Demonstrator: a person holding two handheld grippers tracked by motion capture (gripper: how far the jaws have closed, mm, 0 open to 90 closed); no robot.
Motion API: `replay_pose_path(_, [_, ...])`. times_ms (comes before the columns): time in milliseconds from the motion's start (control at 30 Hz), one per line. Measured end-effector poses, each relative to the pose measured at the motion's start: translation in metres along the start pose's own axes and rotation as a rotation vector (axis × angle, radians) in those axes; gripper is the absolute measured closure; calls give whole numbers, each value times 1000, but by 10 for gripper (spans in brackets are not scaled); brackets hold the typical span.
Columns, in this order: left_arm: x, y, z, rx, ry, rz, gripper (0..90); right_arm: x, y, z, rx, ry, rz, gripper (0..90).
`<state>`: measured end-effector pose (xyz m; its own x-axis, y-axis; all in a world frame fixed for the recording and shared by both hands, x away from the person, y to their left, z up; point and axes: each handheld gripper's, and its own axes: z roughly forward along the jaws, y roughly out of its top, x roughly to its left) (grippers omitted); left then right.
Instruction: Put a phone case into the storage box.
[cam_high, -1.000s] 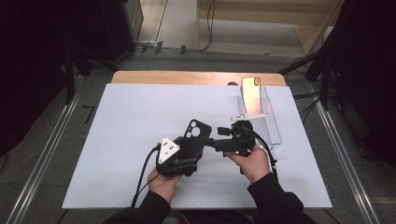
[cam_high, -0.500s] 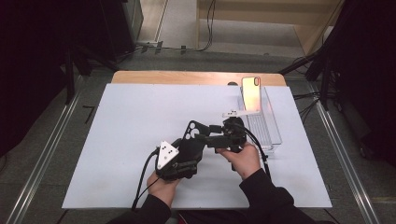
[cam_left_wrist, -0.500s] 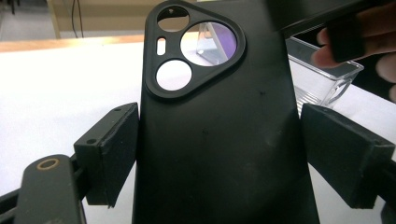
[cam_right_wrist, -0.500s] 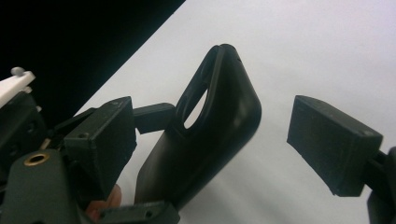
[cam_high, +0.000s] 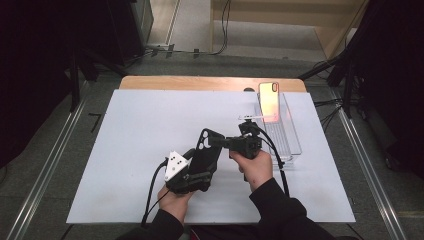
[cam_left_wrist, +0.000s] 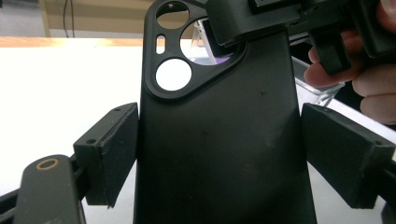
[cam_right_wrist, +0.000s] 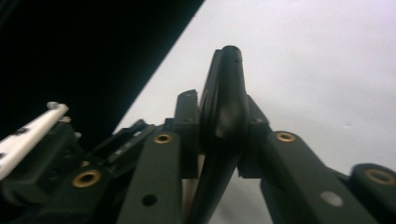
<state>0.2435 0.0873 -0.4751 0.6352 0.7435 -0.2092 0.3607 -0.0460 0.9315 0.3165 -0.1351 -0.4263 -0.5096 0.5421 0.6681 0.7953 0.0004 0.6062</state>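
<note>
A black phone case (cam_high: 206, 150) with camera cut-outs is held up over the white mat between both hands. My left gripper (cam_high: 204, 164) grips it across its width; in the left gripper view both pads press the sides of the case (cam_left_wrist: 219, 93). My right gripper (cam_high: 217, 141) comes in from the right at the case's upper end. Its jaws have just been closing, and in the right gripper view they pinch the thin edge of the case (cam_right_wrist: 229, 74) between the pads (cam_right_wrist: 254, 123).
A clear plastic tray (cam_high: 286, 142) stands at the right of the white mat (cam_high: 125, 135), with a phone (cam_high: 269, 102) leaning upright at its far end. The wooden table edge (cam_high: 200, 83) runs behind. Cables trail from both grippers toward the person.
The right gripper shifted slightly left onto the case's top end and its jaws went from wide apart to pinched on the case. The left hand kept still with the case.
</note>
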Motion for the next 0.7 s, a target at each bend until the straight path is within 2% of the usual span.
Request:
replay_pose_path(167, [0,1,-1,-8,-13,-10,141,1,1,-2,1,18,-23,778])
replay_pose_path(367, [-3,3,-1,-4,-13,13,132,3,1,-5,-2,32,-38,803])
replay_pose_path(400, [-2,5,-1,10,-19,17,130,5,2,-5,0,44,-40,817])
replay_pose_path(500, [0,7,-1,35,-45,-20,134,8,2,-5,5,38,-61,825])
replay_pose_path(700, [1,13,-1,89,-35,-23,135,7,4,-10,-3,30,-74,825])
